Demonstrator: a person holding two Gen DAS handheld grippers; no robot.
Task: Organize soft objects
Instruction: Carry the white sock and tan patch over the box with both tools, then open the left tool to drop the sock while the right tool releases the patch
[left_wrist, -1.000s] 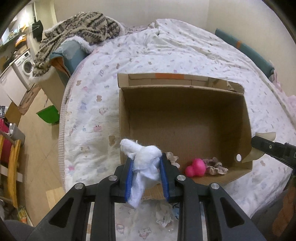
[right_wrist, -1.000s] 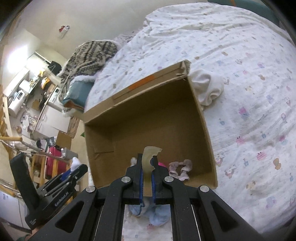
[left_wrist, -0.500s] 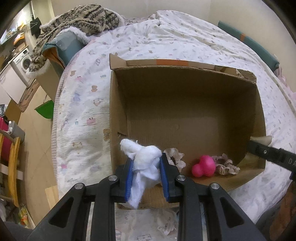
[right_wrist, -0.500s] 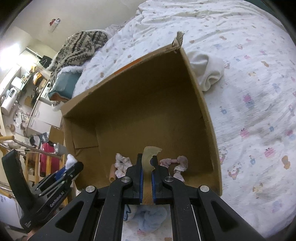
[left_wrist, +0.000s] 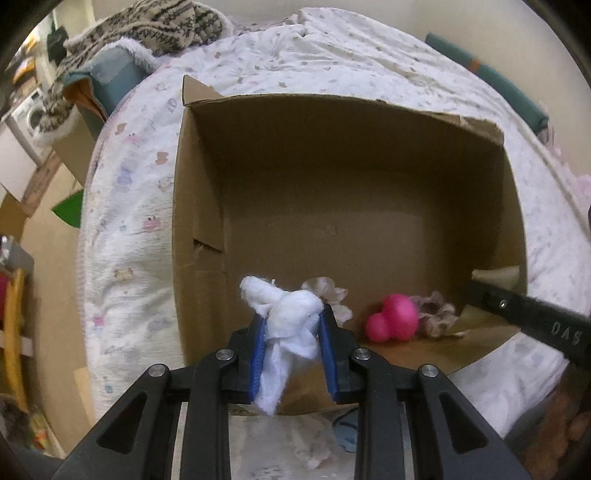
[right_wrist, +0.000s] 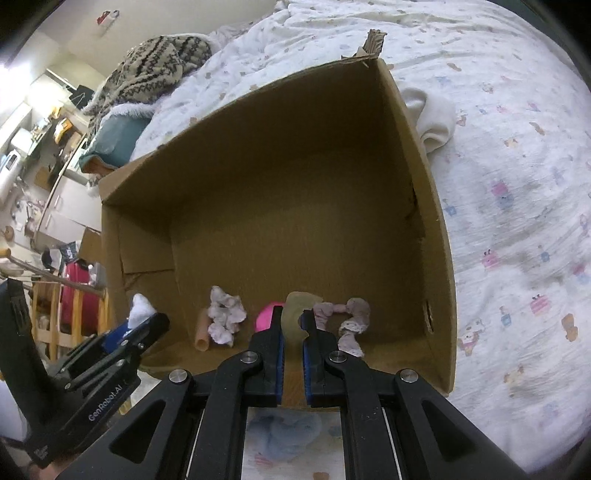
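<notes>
Risk first: your left gripper (left_wrist: 291, 328) is clamped on a white cloth wad (left_wrist: 286, 332) right over the near wall of the cardboard box (left_wrist: 199, 229), and its tail hangs outside that wall, so letting go here could drop it onto the bed instead of inside. Your right gripper (right_wrist: 293, 325) pinches a thin beige piece (right_wrist: 297, 314) near the box's near right corner; it may cling to the blue pads (right_wrist: 279, 363) when released. Inside, along the near wall, lie a pink toy (left_wrist: 393, 321) and two frilly scrunchies (right_wrist: 225, 319), crowding the landing spot. Pale blue fabric (right_wrist: 284, 432) lies on the bed just outside, and a cream cloth (right_wrist: 432, 118) beyond the box's far right side.
</notes>
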